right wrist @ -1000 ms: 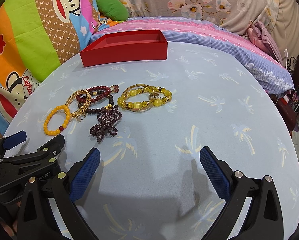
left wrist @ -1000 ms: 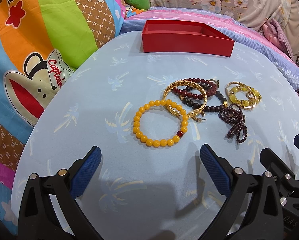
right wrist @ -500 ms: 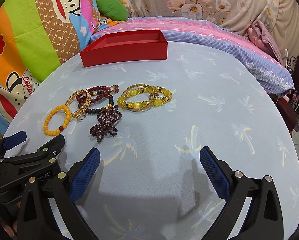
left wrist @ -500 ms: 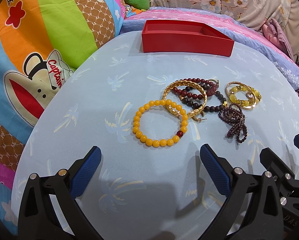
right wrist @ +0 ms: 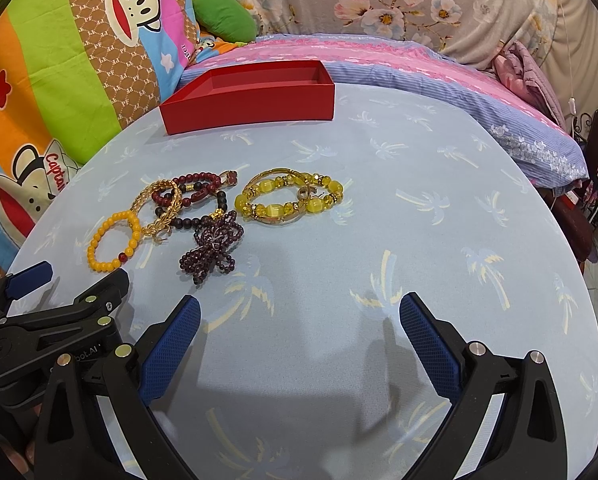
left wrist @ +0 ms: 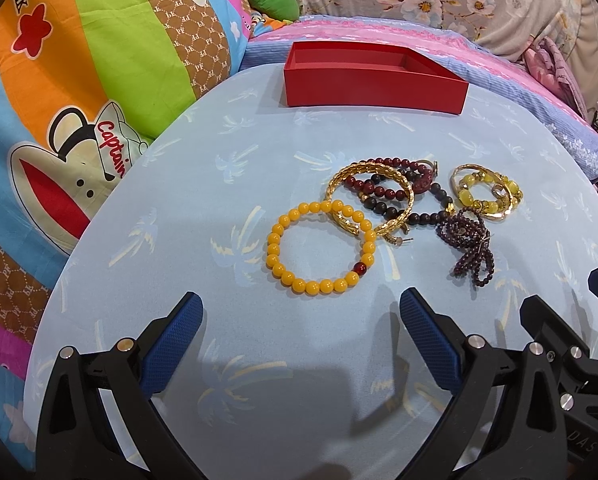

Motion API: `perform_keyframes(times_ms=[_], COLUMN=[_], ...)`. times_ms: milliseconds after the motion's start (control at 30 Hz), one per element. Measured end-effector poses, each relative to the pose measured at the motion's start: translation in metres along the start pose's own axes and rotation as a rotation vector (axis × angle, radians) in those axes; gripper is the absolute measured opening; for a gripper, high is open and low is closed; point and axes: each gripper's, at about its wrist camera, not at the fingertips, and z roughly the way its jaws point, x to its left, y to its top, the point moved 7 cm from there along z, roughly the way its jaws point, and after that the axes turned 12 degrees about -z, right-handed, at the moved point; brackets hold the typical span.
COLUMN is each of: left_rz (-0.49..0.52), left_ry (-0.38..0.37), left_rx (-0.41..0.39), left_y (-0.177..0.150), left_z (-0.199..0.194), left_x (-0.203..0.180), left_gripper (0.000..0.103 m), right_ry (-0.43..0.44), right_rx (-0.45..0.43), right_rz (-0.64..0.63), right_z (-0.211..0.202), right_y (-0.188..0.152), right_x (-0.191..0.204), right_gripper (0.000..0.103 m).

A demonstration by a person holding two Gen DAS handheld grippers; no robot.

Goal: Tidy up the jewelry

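Nothing has moved since a second ago. The left gripper (left wrist: 301, 334) and the right gripper (right wrist: 299, 330) stay in the same spots, low over the blue cloth (right wrist: 379, 200). Both have their fingers spread wide, with nothing between them.

The bracelets lie in a bunch in front of the grippers. The orange beads (left wrist: 319, 246) are closest to the left gripper. The gold chain (left wrist: 373, 196) lies partly on top of them. The dark red beads (left wrist: 383, 190) are tangled with it, so it is hard to tell how many strings there are. The purple beads (right wrist: 215, 246) and the yellow bracelets (right wrist: 289, 198) lie beside them. The red box (left wrist: 375, 86) sits far back, empty.

The pillow (left wrist: 99, 60) says "Captain", with the end cut off by the cloth. The left gripper's body reads "bot.AI" in the right view.
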Motion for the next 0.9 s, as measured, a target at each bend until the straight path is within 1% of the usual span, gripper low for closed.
perform_keyframes(times_ms=[267, 800, 900], left_rz=[0.002, 0.005, 0.003], left_ry=[0.001, 0.0, -0.014], left_rx=[0.003, 0.006, 0.003], left_y=[0.0075, 0.0054, 0.0056], left_z=[-0.0043, -0.0021, -0.0029], left_x=[0.0021, 0.0017, 0.0021], left_gripper=[0.094, 0.094, 0.094], right_ry=[0.001, 0.002, 0.004], right_rx=[0.0, -0.001, -0.006], right_rz=[0.001, 0.002, 0.007], right_z=[0.0001, -0.0005, -0.0007], right_y=[0.0002, -0.0003, 0.0011], right_x=[0.0005, 0.0003, -0.0008], right_gripper=[0.096, 0.096, 0.096])
